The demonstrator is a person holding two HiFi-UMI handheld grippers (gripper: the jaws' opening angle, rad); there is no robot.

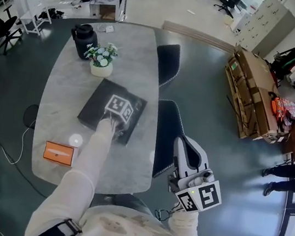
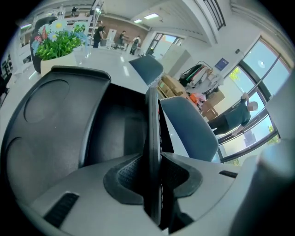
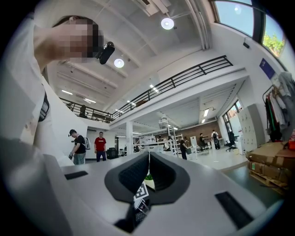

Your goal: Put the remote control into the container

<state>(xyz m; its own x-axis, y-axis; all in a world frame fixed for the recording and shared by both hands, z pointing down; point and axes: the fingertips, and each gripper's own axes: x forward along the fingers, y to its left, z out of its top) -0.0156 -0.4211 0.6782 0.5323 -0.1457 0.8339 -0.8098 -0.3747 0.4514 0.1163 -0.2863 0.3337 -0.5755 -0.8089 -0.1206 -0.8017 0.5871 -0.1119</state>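
Remote control (image 2: 152, 138): a thin black one, seen from its edge, held over the container.
Left gripper (image 2: 154, 174): its two jaws squeeze the remote from both sides. In the head view it is reached out over the table (image 1: 129, 162).
Container (image 2: 55, 120): a black tray with dips in it, lying flat in the middle of the table. The remote hangs over its right part. I cannot tell if it touches the bottom.
Right gripper (image 3: 148, 173): its jaws are pressed together with nothing in them. It is held up near the person's body, far from the table.
Nearby: a flower pot (image 1: 102, 62) and an orange box (image 1: 57, 152) sit away from the container.
Step now: I think this is the putting-in part.
Next move: lower the remote until it rests in a dip, lay it flat, then let the jaws spread so it stays there.
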